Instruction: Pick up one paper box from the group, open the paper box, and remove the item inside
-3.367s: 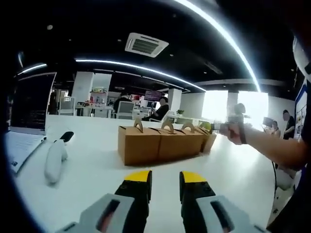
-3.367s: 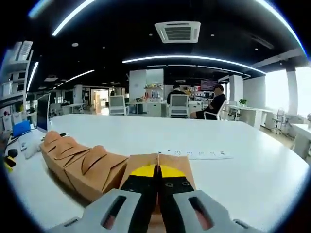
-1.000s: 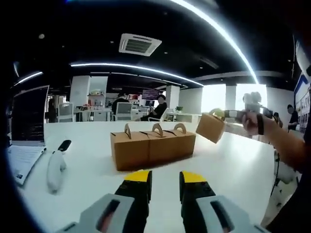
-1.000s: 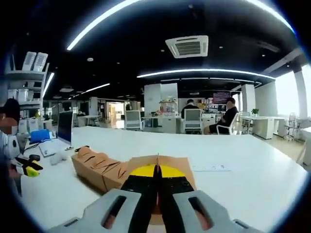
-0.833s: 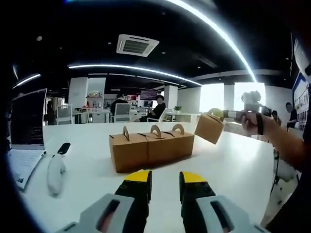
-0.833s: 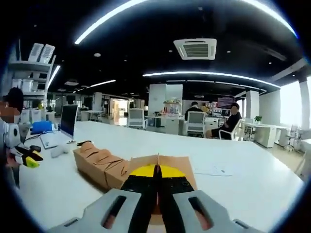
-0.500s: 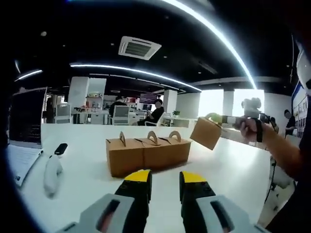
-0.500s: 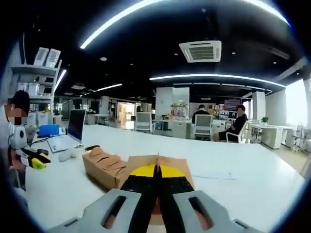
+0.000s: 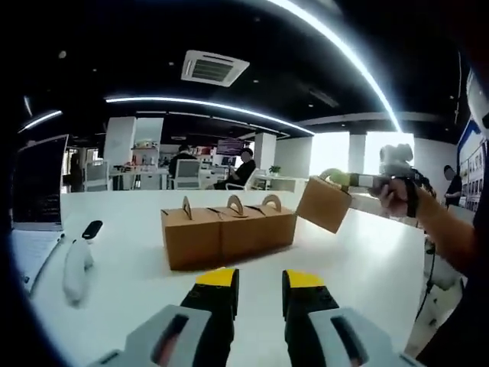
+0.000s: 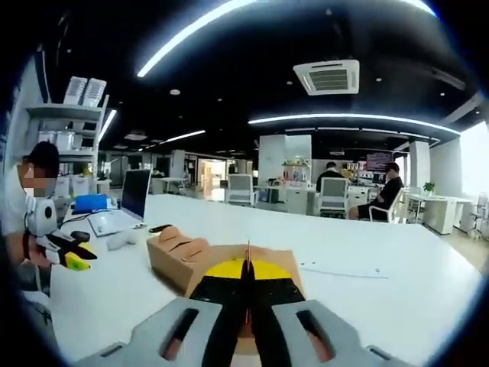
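Observation:
Three brown paper boxes [image 9: 221, 233] with arched handles stand in a row on the white table [image 9: 359, 267]. A fourth paper box [image 9: 325, 205] hangs tilted in the air to their right, apart from them, with my right gripper [image 9: 335, 178] shut on its top handle. In the right gripper view the held box [image 10: 294, 266] sits behind the shut jaws [image 10: 247, 269], and the row [image 10: 179, 251] lies lower left. My left gripper [image 9: 260, 279] hovers open and empty in front of the row, and appears again at far left [image 10: 75, 254].
An open laptop [image 9: 38, 183] stands at the table's left edge, with a white handheld device [image 9: 72, 260] and a small black object [image 9: 92, 228] beside it. A flat white strip [image 10: 340, 269] lies on the table. People sit at desks far behind.
The right gripper has lifted the end box off the table and away from the row. It now hangs a little nearer the row than one second ago. The left gripper stays open.

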{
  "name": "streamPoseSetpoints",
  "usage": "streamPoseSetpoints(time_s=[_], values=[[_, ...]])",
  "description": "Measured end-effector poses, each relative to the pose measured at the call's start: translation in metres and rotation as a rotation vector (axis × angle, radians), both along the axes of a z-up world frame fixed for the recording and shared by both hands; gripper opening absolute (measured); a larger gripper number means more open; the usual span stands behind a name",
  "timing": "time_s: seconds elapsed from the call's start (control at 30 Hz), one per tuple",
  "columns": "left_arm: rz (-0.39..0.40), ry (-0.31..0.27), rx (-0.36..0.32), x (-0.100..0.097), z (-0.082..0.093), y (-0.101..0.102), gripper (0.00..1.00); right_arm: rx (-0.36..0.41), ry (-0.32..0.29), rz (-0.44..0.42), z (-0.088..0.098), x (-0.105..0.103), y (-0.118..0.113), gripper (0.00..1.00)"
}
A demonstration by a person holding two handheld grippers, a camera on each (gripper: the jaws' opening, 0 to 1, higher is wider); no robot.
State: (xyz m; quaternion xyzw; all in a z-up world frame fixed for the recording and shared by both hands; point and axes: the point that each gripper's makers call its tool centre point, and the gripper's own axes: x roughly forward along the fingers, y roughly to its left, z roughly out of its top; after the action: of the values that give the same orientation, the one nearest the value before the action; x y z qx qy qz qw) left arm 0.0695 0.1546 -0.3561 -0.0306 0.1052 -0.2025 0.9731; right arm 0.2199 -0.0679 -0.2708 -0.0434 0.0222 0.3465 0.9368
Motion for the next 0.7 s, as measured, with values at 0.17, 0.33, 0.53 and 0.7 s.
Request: streamPoseSetpoints(time_s=[0.17, 0.33, 0.53, 0.7], values=[[0.006, 0.007, -0.006, -0.002, -0.003, 0.000, 0.25, -0.017, 0.008, 0.040, -0.004, -0.002, 0.012, 0.02], [0.006, -0.002, -0.006, -0.006, -0.002, -0.001, 0.25, -0.023, 0.014, 0.086, -0.007, -0.007, 0.027, 0.02], [-0.012, -0.012, 0.018, -0.005, -0.002, -0.008, 0.25, -0.045, 0.027, 0.150, -0.012, -0.020, 0.044, 0.02], [-0.031, 0.006, 0.012, -0.006, -0.004, -0.015, 0.25, -0.057, 0.026, 0.209, -0.015, -0.030, 0.054, 0.02]])
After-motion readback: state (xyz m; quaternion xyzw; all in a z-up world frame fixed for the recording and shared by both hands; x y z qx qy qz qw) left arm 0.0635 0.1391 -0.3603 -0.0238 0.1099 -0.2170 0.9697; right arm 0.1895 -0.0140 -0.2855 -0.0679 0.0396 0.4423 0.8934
